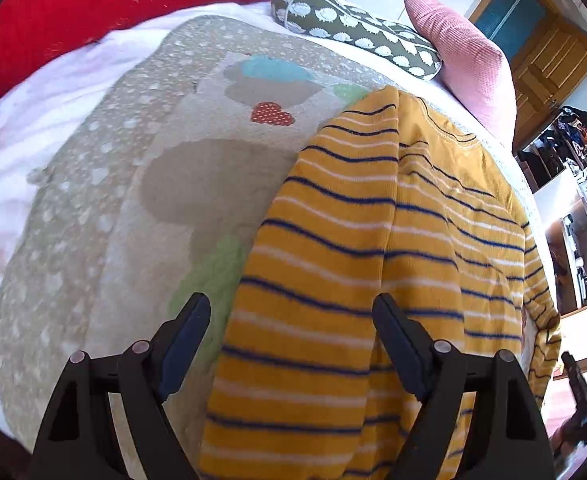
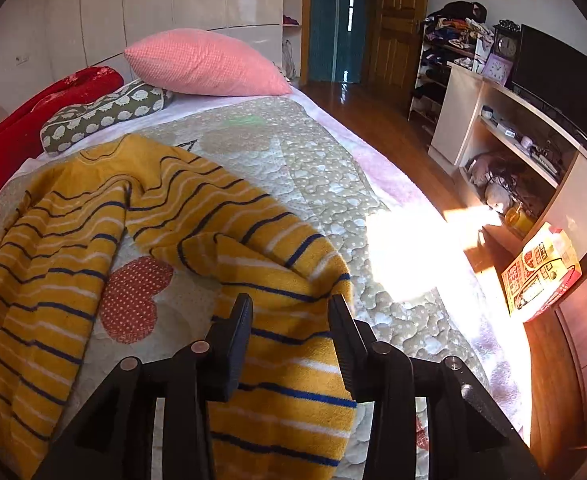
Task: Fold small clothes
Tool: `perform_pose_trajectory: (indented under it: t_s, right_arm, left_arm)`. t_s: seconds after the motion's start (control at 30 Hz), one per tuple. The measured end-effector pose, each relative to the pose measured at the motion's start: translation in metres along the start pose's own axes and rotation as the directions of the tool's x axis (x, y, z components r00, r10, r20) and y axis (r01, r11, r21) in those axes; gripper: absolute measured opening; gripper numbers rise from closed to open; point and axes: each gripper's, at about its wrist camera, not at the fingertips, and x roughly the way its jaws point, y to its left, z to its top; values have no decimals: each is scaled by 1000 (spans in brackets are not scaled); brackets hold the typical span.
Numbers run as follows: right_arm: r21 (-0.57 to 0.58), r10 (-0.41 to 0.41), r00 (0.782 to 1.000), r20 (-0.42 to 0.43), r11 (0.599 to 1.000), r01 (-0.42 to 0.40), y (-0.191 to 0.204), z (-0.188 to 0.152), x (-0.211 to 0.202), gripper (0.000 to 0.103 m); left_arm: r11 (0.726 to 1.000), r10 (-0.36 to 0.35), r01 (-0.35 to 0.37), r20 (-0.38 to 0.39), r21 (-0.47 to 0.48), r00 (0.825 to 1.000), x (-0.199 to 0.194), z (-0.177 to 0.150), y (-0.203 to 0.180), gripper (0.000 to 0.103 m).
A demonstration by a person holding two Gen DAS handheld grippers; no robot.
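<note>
On a bed's patchwork quilt (image 2: 325, 168) lies a yellow striped jumper (image 2: 65, 248), partly folded. Only the right view shows the shelving (image 2: 533, 152) and cardboard box (image 2: 541, 276) beyond the quilt. Left gripper (image 1: 291, 316) hovers over the jumper, jaws wide. Right gripper (image 2: 291, 312) straddles a sleeve, jaws narrower, not pinching.

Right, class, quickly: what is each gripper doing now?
Left gripper: jaws open, holding nothing, above the striped top.
Right gripper: jaws open, sleeve between them, not gripped.
</note>
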Motion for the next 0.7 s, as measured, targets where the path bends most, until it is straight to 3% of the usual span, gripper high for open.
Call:
perform_pose_trajectory:
  t_s: [0.1, 0.13, 0.17, 0.2, 0.27, 0.3, 0.37, 0.5, 0.57, 0.63, 0.7]
  right_arm:
    - [-32, 47, 999, -6, 998, -47, 17, -13, -7, 42]
    - [-38, 56, 998, -15, 998, -57, 20, -17, -8, 42]
    - [-43, 60, 998, -26, 997, -61, 23, -21, -8, 42]
    - [-48, 62, 997, -37, 997, -63, 25, -24, -7, 42]
    - [-57, 57, 997, -53, 997, -60, 26, -30, -5, 42]
    - [-58, 52, 997, -58, 997, -56, 27, -31, -4, 42]
    - [-58, 55, 996, -67, 997, -59, 29, -32, -3, 42]
    - [-86, 55, 996, -68, 994, -61, 42, -33, -1, 42]
    - [-90, 70, 994, -82, 993, -77, 50, -34, 3, 42]
    - [-78, 105, 990, -98, 990, -113, 58, -34, 6, 42]
    - [-62, 158, 981, -113, 984, -166, 65, -34, 6, 42]
  left_arm:
    - [1000, 0, 0, -52, -1, 999, 39, 31, -7, 82]
    - [1000, 17, -16, -67, 10, 998, 50, 37, -11, 68]
    - [999, 34, -32, -80, 15, 996, 57, 40, -14, 39]
    - [998, 64, -63, -92, 16, 994, 61, 44, -18, 33]
    - [998, 62, -61, -81, 9, 995, 56, 52, -19, 11]
    - [995, 96, -95, -61, 11, 994, 50, 57, -17, 11]
    - [975, 223, -223, 12, 5, 975, 35, 73, -5, 11]
    - [908, 419, -417, 91, -45, 903, 8, 105, 29, 12]
    - [883, 470, -469, 112, -31, 876, -1, 108, 34, 19]
    - [898, 437, -439, 126, -12, 890, -11, 100, 34, 21]
    - [929, 366, -369, 139, -3, 920, -26, 80, 33, 26]
